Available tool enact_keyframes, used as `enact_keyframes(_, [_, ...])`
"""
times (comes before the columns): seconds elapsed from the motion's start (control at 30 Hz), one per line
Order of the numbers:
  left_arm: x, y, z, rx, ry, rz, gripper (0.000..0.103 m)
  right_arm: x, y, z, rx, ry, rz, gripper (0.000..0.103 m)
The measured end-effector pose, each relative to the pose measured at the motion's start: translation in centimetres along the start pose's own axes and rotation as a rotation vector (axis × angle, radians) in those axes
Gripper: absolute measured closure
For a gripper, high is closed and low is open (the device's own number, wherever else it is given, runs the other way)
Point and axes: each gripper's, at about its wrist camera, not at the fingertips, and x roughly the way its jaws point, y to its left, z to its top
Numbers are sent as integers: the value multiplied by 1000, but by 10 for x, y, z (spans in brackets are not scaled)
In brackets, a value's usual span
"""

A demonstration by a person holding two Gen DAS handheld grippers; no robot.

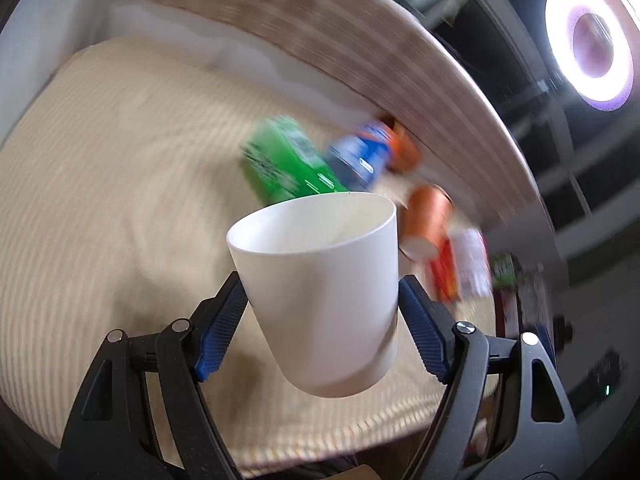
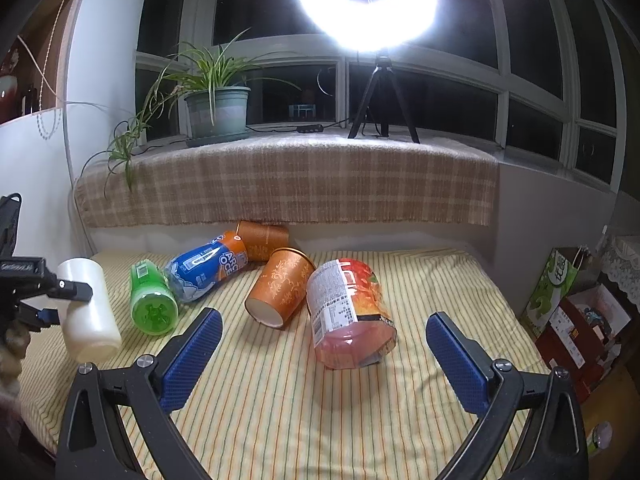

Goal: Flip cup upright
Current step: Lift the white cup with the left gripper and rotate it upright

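Note:
A plain white cup [image 1: 320, 292] is held between the blue pads of my left gripper [image 1: 320, 308], lifted above the striped mat and tilted, its open mouth toward the upper left. The left wrist view is motion-blurred. In the right wrist view the same white cup [image 2: 88, 308] shows at far left in the left gripper [image 2: 52, 300], off the mat. My right gripper [image 2: 324, 344] is open and empty, low over the mat, with a red-labelled bottle [image 2: 348, 316] lying between and beyond its fingers.
On the striped mat [image 2: 280, 400] lie a green bottle [image 2: 152, 300], a blue-orange bottle [image 2: 208, 264] and two orange paper cups [image 2: 280, 288] [image 2: 262, 238]. A plaid-covered ledge [image 2: 288, 184] with a potted plant [image 2: 216, 108] and ring light [image 2: 368, 0] stands behind. Boxes [image 2: 576, 320] sit at right.

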Motion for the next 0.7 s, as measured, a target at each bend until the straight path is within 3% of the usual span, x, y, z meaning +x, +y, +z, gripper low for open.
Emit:
enact_keyframes(0.33, [48,-61,-39,137,169,-65,24,3,-19,-8,40,43,22,0])
enact_keyframes(0.7, [86,-82,-42,196,206,-35,24,9,-35,-16,74,101,53,0])
